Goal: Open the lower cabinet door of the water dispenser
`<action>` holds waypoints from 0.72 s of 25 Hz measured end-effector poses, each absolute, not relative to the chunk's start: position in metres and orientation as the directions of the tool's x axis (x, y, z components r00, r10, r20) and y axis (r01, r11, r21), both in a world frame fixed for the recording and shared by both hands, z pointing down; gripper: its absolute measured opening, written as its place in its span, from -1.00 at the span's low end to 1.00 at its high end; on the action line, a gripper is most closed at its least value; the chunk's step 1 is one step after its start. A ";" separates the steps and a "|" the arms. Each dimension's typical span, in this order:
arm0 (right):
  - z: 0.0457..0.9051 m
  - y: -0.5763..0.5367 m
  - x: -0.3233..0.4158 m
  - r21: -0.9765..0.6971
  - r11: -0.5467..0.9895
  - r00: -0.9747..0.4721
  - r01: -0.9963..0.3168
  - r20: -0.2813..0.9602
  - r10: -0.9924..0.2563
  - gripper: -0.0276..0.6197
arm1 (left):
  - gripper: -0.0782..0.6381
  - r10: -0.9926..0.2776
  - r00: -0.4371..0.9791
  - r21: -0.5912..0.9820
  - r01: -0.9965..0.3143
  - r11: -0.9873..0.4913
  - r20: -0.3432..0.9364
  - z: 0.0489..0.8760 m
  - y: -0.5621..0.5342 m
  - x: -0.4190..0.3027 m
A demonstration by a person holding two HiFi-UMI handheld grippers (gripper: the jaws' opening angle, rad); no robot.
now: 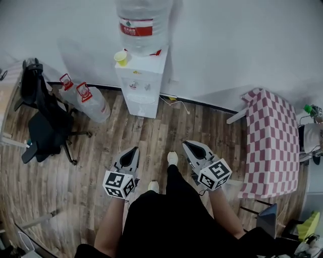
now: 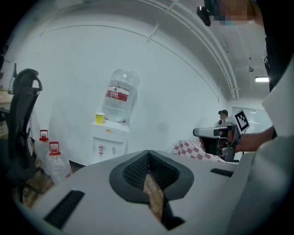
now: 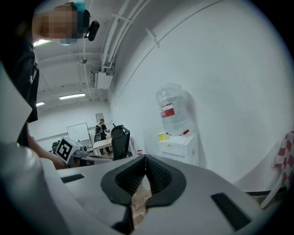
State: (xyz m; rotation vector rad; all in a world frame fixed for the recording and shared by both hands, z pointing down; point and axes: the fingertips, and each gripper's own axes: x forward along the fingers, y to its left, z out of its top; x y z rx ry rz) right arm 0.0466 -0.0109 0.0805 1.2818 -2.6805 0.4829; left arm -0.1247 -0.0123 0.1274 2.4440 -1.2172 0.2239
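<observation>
Head view shows your left gripper and right gripper side by side over the wood floor, both with jaws pressed together and holding nothing. The water dispenser stands far ahead against the wall, well apart from both.

water dispenser against wall, bottles left of it, table right.

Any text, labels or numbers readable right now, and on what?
No text reads clearly.
The red label on the water bottle: print too small to read.
The yellow sticker on the water dispenser: blurred.
The left gripper and right gripper bear square markers only, no words.
</observation>
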 end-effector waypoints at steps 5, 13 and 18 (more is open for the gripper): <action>0.103 -0.056 0.064 -0.186 0.599 -0.626 -0.779 0.281 -0.727 -0.85 | -0.74 -0.729 0.598 0.299 -0.800 -0.520 0.332 0.140 -0.046 -0.108; 0.165 -0.144 0.088 -0.176 0.634 -0.653 -0.753 0.320 -0.687 -0.85 | -0.74 -0.739 0.581 0.277 -0.813 -0.512 0.342 0.176 -0.130 -0.075; 0.227 -0.191 0.094 -0.184 0.640 -0.662 -0.746 0.313 -0.681 -0.85 | -0.74 -0.732 0.575 0.258 -0.818 -0.514 0.365 0.238 -0.172 -0.061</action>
